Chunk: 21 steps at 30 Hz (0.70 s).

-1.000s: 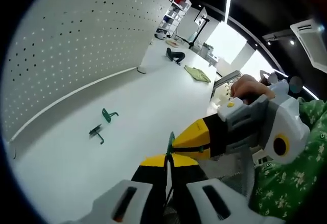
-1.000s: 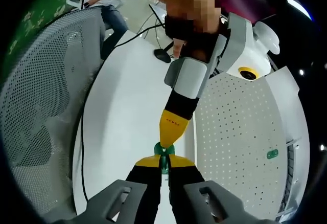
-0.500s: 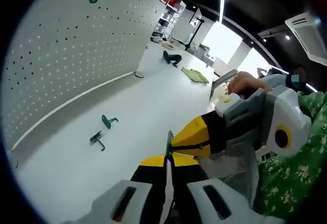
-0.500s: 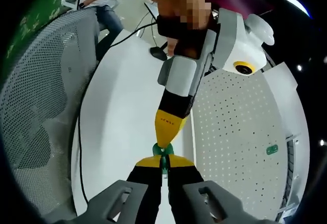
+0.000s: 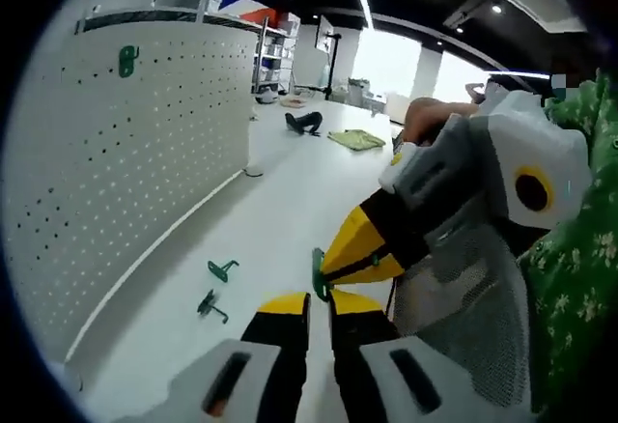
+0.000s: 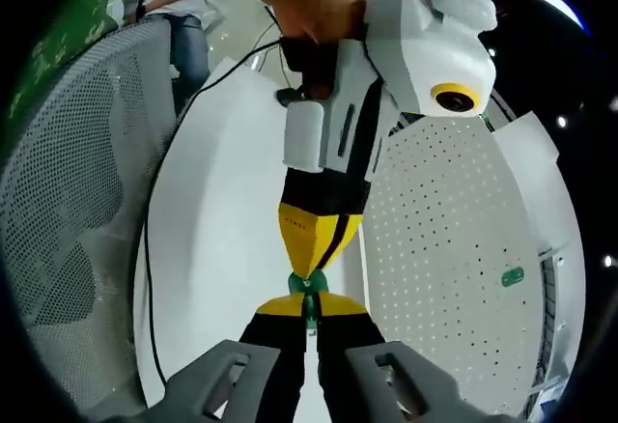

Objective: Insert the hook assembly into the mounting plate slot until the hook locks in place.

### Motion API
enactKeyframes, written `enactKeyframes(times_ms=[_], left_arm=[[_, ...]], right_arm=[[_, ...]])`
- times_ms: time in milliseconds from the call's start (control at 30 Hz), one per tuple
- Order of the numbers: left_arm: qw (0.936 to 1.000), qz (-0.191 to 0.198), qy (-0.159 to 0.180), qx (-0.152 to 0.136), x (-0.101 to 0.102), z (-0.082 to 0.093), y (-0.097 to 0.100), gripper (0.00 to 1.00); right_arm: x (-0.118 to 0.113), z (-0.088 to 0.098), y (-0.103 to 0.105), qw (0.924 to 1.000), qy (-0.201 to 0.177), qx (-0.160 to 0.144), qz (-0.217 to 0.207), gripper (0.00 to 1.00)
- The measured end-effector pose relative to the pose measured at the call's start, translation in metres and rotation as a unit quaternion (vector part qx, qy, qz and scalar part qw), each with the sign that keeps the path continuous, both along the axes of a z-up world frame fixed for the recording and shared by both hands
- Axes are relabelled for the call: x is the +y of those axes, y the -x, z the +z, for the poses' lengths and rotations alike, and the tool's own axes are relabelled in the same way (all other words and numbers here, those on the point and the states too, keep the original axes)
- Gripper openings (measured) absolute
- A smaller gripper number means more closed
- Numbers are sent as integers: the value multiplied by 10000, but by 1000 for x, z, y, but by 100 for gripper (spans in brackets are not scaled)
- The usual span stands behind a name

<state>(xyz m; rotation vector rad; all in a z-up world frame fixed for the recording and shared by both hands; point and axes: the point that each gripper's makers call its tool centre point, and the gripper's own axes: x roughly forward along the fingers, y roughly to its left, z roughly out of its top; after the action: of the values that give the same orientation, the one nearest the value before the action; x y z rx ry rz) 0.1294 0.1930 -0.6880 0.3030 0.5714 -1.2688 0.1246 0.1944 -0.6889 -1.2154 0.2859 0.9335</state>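
A small green hook (image 5: pixel 317 274) is pinched from two sides above the white table. My left gripper (image 5: pixel 319 305) is shut on its lower end, and my right gripper (image 5: pixel 340 267) comes in from the right, its yellow tips closed on the same piece. Seen from the right gripper view, the green hook (image 6: pixel 307 296) sits between my right gripper (image 6: pixel 308 309) and my left gripper (image 6: pixel 307 270), which reaches down from above. The white perforated mounting plate (image 5: pixel 126 182) stands at the left with one green hook (image 5: pixel 126 58) hung on it; the plate (image 6: pixel 454 249) also stands on the right.
Two loose green hooks (image 5: pixel 222 269) (image 5: pixel 208 305) lie on the table (image 5: pixel 280 201) near the plate's foot. A grey mesh chair back (image 6: pixel 68 201) and a black cable (image 6: pixel 153 249) are at the left. A green cloth (image 5: pixel 354 138) lies farther back.
The left gripper view has rolled, so the plate now stands more upright. In the right gripper view the left gripper has turned and come closer. Both grippers keep hold of the hook.
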Motion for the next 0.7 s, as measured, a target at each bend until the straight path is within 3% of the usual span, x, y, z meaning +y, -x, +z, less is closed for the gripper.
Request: enactKeyframes(times_ms=[133, 167, 233, 400, 600, 700], left_arm=[[9979, -129, -184, -606, 3, 0, -1, 14], [9958, -195, -443, -777, 7, -5, -1, 12], [9928, -200, -637, -991, 11, -9, -2, 12], [9952, -140, -280, -930, 9, -6, 4, 11], [9948, -97, -93, -1009, 7, -4, 6, 10], [9944, -46, -18, -1056, 7, -2, 5, 10]], right_arm=[[-1, 2, -2, 10000, -41, -8, -54, 1], [-2, 4, -3, 9999, -67, -29, -79, 1], [-4, 8, -4, 9998, -149, -25, -140, 1], [-6, 10, -6, 9990, -333, 64, -285, 1], [-11, 9, -8, 9950, -741, 303, -597, 1], [-13, 12, -8, 9851, -1304, 621, -939, 1]])
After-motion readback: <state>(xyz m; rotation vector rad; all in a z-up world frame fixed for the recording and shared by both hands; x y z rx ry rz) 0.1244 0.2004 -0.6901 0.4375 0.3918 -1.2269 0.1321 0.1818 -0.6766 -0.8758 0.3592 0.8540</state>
